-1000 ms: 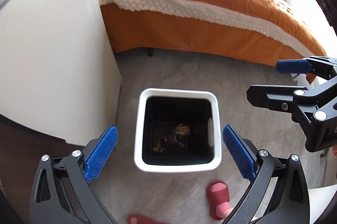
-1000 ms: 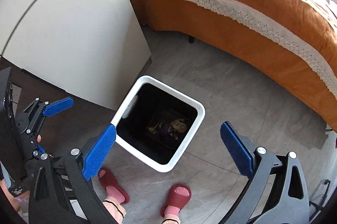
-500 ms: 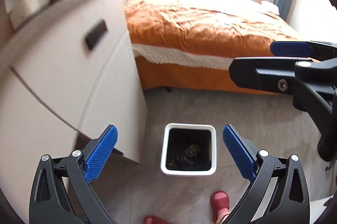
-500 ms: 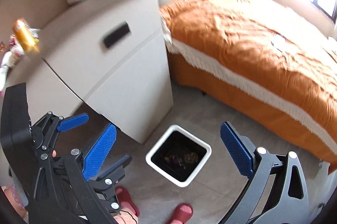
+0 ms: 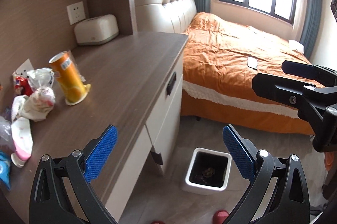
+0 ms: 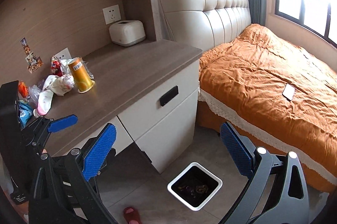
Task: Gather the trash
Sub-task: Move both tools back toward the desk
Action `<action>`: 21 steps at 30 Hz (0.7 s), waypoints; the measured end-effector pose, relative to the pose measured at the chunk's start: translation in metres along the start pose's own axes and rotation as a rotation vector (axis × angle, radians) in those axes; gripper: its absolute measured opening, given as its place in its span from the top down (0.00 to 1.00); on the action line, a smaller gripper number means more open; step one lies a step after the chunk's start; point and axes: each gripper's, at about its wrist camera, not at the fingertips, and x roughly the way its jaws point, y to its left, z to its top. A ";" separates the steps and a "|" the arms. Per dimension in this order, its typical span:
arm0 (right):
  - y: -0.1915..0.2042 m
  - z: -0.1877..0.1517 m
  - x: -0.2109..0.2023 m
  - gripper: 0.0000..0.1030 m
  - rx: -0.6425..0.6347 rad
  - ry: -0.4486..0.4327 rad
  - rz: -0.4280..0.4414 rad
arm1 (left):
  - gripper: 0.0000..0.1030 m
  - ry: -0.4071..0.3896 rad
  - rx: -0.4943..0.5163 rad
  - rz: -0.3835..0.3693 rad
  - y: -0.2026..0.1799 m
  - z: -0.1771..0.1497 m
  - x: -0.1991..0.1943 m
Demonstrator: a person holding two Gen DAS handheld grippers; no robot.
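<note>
Orange can (image 5: pixel 68 77) stands upright, tilted slightly, near the bench's (image 5: pixel 130 68) back-left edge beside crumpled wrappers (image 5: pixel 40 106); both hand-held grippers, left (image 5: pixel 168 152) and right (image 6: pixel 167 148), gape wide, empty.

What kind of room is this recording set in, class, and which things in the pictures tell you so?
Most likely a bedroom at home. A bed with an orange cover stands against a padded headboard, a desk with drawers sits beside it, and a small white bin stands on the floor.

Phone (image 6: pixel 288 92) lies on bed (image 6: pixel 263 68).
</note>
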 end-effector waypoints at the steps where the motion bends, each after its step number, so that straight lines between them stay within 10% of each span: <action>1: 0.006 0.004 0.000 0.04 -0.009 -0.008 0.009 | 0.05 -0.004 -0.011 0.027 0.008 0.000 -0.003; 21: 0.194 0.055 0.036 0.04 -0.244 -0.045 0.353 | 0.05 -0.045 -0.260 0.399 0.183 -0.030 -0.092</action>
